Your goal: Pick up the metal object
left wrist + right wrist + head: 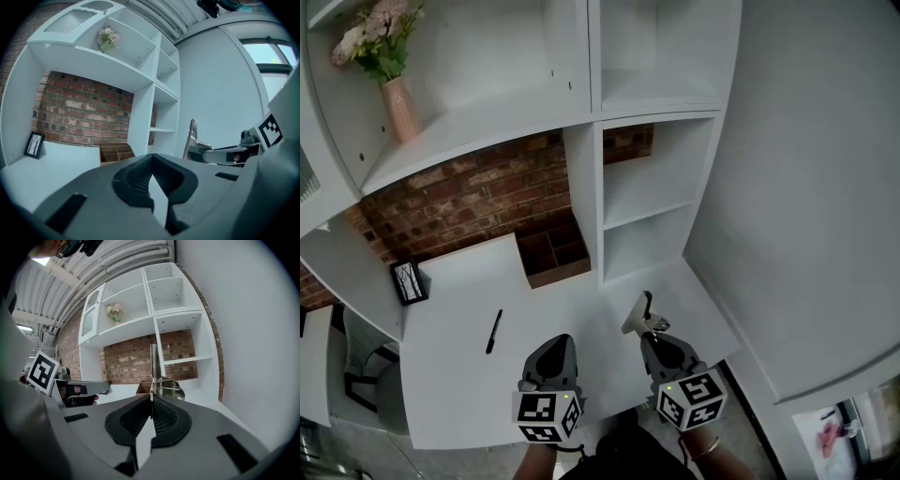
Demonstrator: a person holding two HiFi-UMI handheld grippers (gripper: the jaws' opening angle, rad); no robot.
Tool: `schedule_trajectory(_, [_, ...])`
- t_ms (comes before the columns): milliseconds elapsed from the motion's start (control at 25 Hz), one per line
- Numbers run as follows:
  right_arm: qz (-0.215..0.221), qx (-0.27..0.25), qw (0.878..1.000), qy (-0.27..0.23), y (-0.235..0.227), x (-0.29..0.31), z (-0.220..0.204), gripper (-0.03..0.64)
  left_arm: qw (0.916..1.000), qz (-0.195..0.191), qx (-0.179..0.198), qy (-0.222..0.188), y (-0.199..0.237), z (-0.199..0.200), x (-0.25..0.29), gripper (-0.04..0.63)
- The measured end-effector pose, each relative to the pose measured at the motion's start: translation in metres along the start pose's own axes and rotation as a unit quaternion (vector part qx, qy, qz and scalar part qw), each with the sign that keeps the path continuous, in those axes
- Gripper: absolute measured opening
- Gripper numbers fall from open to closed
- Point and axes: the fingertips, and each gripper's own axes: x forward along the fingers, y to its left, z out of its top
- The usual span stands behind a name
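The metal object is a shiny clip-like piece with a long flat blade and a small spring. It stands upright above the white desk, with my right gripper shut on its lower edge. In the right gripper view the blade rises straight from the closed pads of that gripper. The left gripper hovers beside it to the left, shut with nothing in it. From the left gripper view the metal object shows at the right, held by the other gripper.
A black pen lies on the desk to the left. A wooden divided box sits against the brick wall, and a small picture frame at the far left. White shelves rise behind, with a pink vase of flowers.
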Motion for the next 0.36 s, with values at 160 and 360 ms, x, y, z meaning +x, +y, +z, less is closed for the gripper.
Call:
schedule_trajectory(160, [-0.005, -0.009, 1.0, 0.001, 0.0029, -0.0022, -0.0009, 0.006, 1.0, -0.003, 0.003, -0.002, -0.0016, 0.0, -0.0058, 0.009])
schedule_trajectory(360, [-0.01, -0.03, 1.0, 0.0, 0.0074, -0.0033, 0.0009, 0.006, 1.0, -0.002, 0.002, -0.001, 0.0014, 0.0007, -0.0111, 0.009])
